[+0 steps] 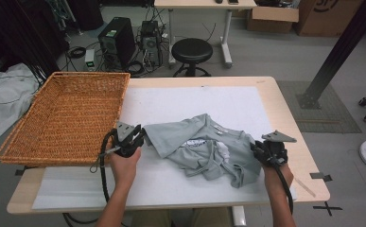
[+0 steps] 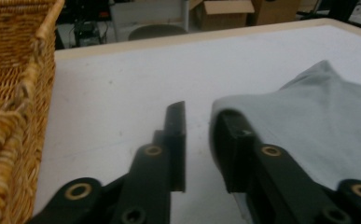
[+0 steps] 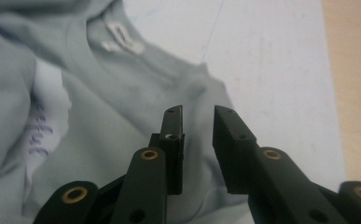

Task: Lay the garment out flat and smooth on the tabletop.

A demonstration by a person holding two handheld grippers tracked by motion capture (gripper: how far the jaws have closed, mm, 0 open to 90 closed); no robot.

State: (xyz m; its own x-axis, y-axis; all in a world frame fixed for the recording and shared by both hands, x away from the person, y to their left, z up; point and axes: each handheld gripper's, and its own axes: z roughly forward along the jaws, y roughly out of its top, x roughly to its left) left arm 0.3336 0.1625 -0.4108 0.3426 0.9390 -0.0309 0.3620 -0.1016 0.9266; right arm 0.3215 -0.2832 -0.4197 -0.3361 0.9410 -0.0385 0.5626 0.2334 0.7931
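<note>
A: We log the crumpled grey T-shirt [image 1: 209,149] mid-table on the white mat [image 1: 180,101], right of the wicker basket [image 1: 67,116].

B: Left gripper [image 2: 199,140] at its sleeve edge, right gripper [image 3: 197,140] over its shoulder; both slightly parted, gripping nothing.

T-shirt [image 1: 204,149] print crumpled, lettering unreadable; basket [image 2: 10,116] cut off at left edge

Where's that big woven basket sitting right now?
In the high view, the wicker basket sits on the table's far left, overhanging its left edge. The left gripper is just off its near right corner, with the grey T-shirt further right.
</note>
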